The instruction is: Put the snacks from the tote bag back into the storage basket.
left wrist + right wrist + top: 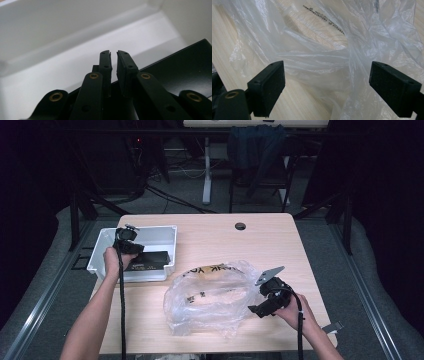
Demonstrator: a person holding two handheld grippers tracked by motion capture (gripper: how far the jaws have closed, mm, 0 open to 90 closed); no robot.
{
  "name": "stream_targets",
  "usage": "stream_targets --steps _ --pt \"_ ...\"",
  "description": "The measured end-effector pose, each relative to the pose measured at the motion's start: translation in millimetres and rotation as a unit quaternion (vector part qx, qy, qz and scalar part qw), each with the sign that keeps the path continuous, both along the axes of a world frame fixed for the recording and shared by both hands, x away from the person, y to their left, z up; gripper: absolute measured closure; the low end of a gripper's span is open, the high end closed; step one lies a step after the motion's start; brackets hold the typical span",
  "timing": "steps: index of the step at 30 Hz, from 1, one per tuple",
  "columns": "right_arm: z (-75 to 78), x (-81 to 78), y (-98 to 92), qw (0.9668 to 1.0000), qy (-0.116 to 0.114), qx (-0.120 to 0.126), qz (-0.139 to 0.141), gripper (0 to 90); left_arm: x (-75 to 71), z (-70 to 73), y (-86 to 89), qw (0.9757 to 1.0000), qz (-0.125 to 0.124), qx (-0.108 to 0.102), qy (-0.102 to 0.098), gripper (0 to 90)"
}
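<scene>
Lying flat inside the white bin, the black box has its long axis running left to right across the table as the high view shows it, roughly parallel to the bin's near wall. The box is thin, rectangular and matt black, with small pale print on its top face.

The left gripper hangs over the bin's left half, just above the box's left end. The left gripper view shows its jaws nearly closed, a thin slit between the pads, with nothing gripped; the box's dark face lies beneath them against the bin's white floor.

The clear plastic bag lies crumpled on the wooden table, right of the bin, with printed lettering on it. The right gripper sits at the bag's right edge. The right gripper view shows its jaws standing wide, the bag's film in front of and between them, with the pads not pressing on it.
</scene>
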State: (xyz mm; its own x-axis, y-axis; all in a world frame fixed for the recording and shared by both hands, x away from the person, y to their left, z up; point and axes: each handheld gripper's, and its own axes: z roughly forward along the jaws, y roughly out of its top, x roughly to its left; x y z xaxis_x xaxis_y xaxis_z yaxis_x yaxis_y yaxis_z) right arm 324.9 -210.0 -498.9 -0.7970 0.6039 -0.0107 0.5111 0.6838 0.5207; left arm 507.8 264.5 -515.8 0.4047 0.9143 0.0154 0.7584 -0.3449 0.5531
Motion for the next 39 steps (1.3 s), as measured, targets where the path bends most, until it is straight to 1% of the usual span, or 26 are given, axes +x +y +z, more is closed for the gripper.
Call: stream_targets --steps 2,4,6,7,9,10,12,13,16,18,21,23,24,25,28,29,32,33,34,35,36,37,38,39 --pt "-0.6 -0.8 0.4 1.0 -0.003 0.003 -0.005 12.9 -0.6 -1.4 -2.6 1.0 -0.006 0.004 0.002 81.8" --pt "0.4 -0.7 0.2 1.0 -0.001 0.0 -0.002 12.9 -0.7 -3.0 -3.5 1.0 -0.004 0.005 0.006 81.8" --pt "0.6 -0.9 0.1 1.0 -0.002 0.0 -0.002 12.9 -0.6 -3.3 -2.8 1.0 -0.001 0.008 0.001 81.7" --pt "0.5 -0.8 0.0 1.0 -0.002 0.0 -0.002 12.9 -0.8 -3.0 -2.2 1.0 0.003 0.007 0.0 81.5" --pt "0.0 -0.4 -0.4 1.0 -0.004 0.001 -0.001 12.9 -0.7 -2.8 -0.1 0.9998 0.015 0.015 -0.004 81.2" --pt "0.0 -0.4 -0.4 1.0 -0.004 0.001 -0.002 12.9 -0.8 -3.3 1.4 0.9996 0.024 0.015 -0.003 81.1" --pt "0.0 -0.4 -0.4 1.0 -0.004 0.001 -0.001 12.8 -0.7 -4.9 5.0 0.9991 0.034 0.023 0.004 81.0" --pt "0.0 -0.3 -0.3 1.0 -0.004 0.001 -0.001 12.9 -1.1 -5.9 7.4 0.9992 0.036 0.013 0.007 81.1" --pt "0.3 -0.7 0.1 1.0 -0.001 -0.001 -0.002 12.9 -3.5 -6.4 8.3 0.9991 0.036 0.019 0.008 81.2" --pt "0.3 -0.7 0.3 1.0 -0.001 -0.001 -0.002 12.9 -5.2 -6.0 9.1 0.9988 0.043 0.022 0.012 81.2" --pt "-0.2 -0.6 0.9 1.0 -0.003 0.001 -0.002 12.9 -6.8 -5.0 12.4 0.9984 0.051 0.025 0.005 81.0" --pt "-0.1 -0.6 1.3 1.0 -0.002 -0.001 0.0 12.9 -7.1 -5.4 15.4 0.998 0.058 0.023 0.01 81.0" --pt "-0.8 -0.8 1.6 1.0 -0.003 0.004 -0.001 12.9 -7.5 -6.2 16.1 0.9979 0.06 0.022 0.013 81.0" --pt "-0.7 -0.9 1.6 1.0 -0.003 0.004 -0.001 12.9 -7.9 -6.7 16.6 0.9978 0.059 0.023 0.018 81.2" --pt "-0.3 -0.6 0.9 1.0 -0.003 0.001 -0.002 12.9 -10.6 -8.2 16.4 0.9976 0.06 0.027 0.023 81.2" --pt "-0.2 -0.2 0.5 1.0 -0.002 0.0 -0.001 12.9 -11.6 -8.8 16.2 0.9973 0.065 0.023 0.025 81.2" --pt "0.4 -0.6 0.5 1.0 -0.002 0.001 -0.002 12.9 -13.3 -10.0 16.5 0.9975 0.061 0.025 0.023 80.9" --pt "0.8 -0.8 0.5 1.0 -0.004 0.001 -0.002 12.8 -13.5 -9.8 16.8 0.9976 0.061 0.023 0.022 80.0" --pt "1.2 -1.1 0.4 1.0 -0.006 0.003 -0.003 12.9 -13.6 -9.0 17.1 0.9977 0.059 0.024 0.021 78.7" --pt "1.2 -1.6 0.4 0.9999 -0.008 0.009 -0.006 12.8 -14.0 -8.2 16.9 0.9978 0.061 0.024 0.015 77.1" --pt "1.7 -1.6 -0.1 0.9999 -0.013 0.009 -0.006 12.8 -14.8 -6.9 16.5 0.9979 0.061 0.02 0.011 74.7" --pt "3.0 -1.8 -0.7 0.9999 -0.012 0.008 -0.006 12.8 -15.5 -5.2 16.3 0.9981 0.058 0.019 0.008 72.2" --pt "3.9 -1.9 -1.4 0.9998 -0.013 0.009 -0.007 12.8 -16.6 -3.0 16.0 0.9981 0.058 0.021 0.006 67.7" --pt "4.5 -2.3 -1.6 0.9997 -0.018 0.012 -0.011 12.8 -18.1 -1.0 16.0 0.9983 0.055 0.016 0.002 62.9"
